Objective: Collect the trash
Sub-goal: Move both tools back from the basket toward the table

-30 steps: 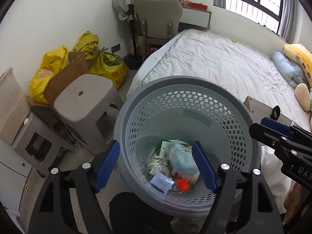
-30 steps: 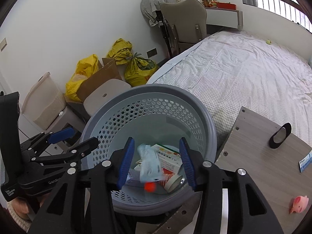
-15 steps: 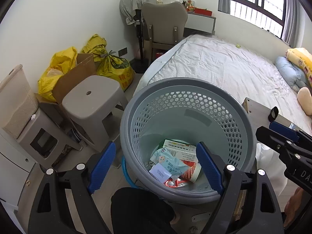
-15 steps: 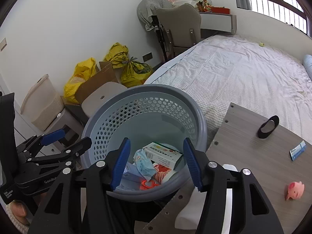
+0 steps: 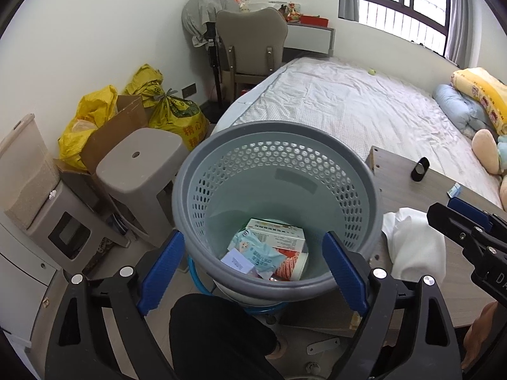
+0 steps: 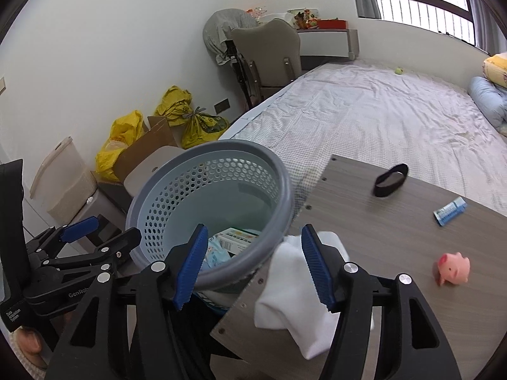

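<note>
Trash lies at the bottom of a grey perforated round plastic basket (image 5: 364, 171): a white printed carton (image 5: 279, 232), a pale blue crinkled wrapper (image 5: 258, 250) and a red-and-white paper cup (image 5: 293, 264), all touching. The basket stands just off the left edge of a grey wood-grain tabletop (image 6: 380, 231), its rim touching a white crumpled cloth (image 6: 285, 288) that hangs over that edge.

Behind them a wide bed with a pale checked sheet (image 6: 364, 117) fills the room up to the window wall. A beige padded chair (image 5: 252, 46) stands at the bed's far corner. Against the white wall sit yellow plastic sacks (image 5: 177, 110), a brown cardboard box (image 5: 111, 129) and a taupe plastic stool (image 5: 139, 161).

On the tabletop, near the far edge, lies a black oval band (image 6: 390, 180); toward the right edge lie a small blue-and-white packet (image 6: 450, 210) and a pink toy pig (image 6: 453, 267), each well apart.

Left gripper (image 5: 250, 267) hangs over the basket with its jaws spread wide, holding nothing. Right gripper (image 6: 252, 262) is likewise spread and empty, straddling the basket rim and the cloth.
</note>
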`<control>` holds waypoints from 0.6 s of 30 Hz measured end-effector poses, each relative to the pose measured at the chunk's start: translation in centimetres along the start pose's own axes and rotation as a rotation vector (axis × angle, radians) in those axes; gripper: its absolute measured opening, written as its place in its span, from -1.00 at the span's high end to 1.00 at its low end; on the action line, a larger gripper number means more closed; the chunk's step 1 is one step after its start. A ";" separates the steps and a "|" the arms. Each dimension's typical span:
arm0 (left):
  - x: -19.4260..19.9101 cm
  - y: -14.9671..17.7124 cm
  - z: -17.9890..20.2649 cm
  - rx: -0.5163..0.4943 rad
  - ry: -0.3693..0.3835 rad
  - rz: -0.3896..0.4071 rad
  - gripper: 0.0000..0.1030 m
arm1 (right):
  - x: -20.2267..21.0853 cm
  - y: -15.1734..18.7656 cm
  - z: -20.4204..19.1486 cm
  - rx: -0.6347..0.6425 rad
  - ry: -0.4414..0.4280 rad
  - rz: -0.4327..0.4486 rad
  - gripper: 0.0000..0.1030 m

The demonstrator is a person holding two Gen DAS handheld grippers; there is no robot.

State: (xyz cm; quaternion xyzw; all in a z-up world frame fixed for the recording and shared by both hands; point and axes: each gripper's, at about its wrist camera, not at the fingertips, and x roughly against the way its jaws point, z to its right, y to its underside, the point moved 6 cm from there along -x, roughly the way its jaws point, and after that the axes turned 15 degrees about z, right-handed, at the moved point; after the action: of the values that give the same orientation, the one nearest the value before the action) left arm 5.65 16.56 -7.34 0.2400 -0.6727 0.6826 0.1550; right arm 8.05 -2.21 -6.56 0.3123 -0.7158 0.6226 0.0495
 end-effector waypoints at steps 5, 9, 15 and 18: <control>0.7 0.5 1.8 -0.008 0.022 0.002 -0.76 | 2.0 0.8 2.2 -0.016 0.040 0.006 -0.18; 1.2 0.8 3.4 -0.017 0.041 0.004 -0.78 | 3.7 1.6 4.3 -0.028 0.084 0.011 -0.24; 1.7 1.6 6.4 -0.042 0.079 -0.004 -0.79 | 5.9 3.0 7.9 -0.039 0.164 0.005 -0.25; 1.8 2.0 8.0 -0.054 0.102 -0.013 -0.79 | 6.9 3.8 9.9 -0.052 0.202 0.000 -0.27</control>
State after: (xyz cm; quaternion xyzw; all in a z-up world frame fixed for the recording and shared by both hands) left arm 4.03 8.30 -8.20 0.2053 -0.6803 0.6746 0.1998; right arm 3.77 -13.85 -8.85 0.2467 -0.7229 0.6323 0.1294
